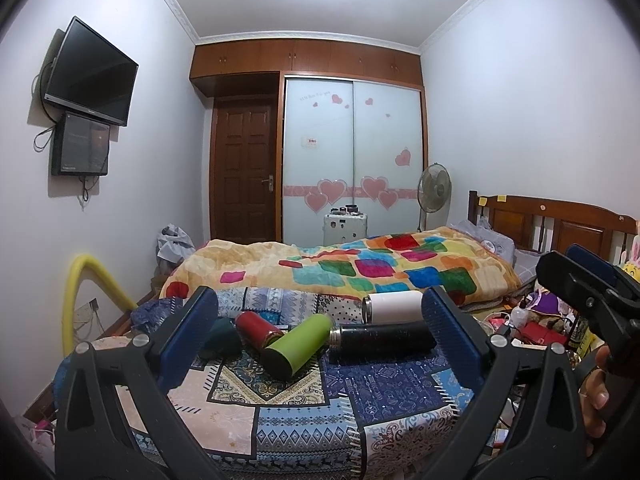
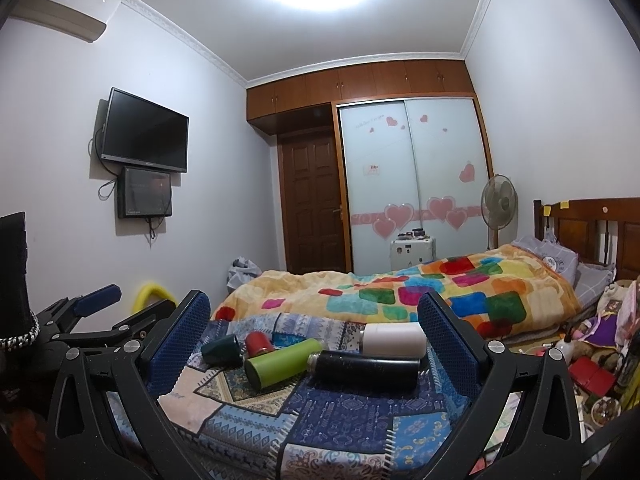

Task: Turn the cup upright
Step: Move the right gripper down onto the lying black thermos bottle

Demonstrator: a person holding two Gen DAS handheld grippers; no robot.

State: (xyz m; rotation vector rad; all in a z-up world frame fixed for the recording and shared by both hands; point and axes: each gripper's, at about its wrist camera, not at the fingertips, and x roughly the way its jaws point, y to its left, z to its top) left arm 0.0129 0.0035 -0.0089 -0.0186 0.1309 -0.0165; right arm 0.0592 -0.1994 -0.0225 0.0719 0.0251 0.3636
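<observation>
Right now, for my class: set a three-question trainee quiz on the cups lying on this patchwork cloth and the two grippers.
1. True or false: the green cup stands upright.
2. Which lies nearest the white cup? A) dark teal cup B) black flask C) red cup
3. Fill in: the left gripper and right gripper are both ____.

Key: 1 false, it lies on its side; 2 B; 3 open, holding nothing.
</observation>
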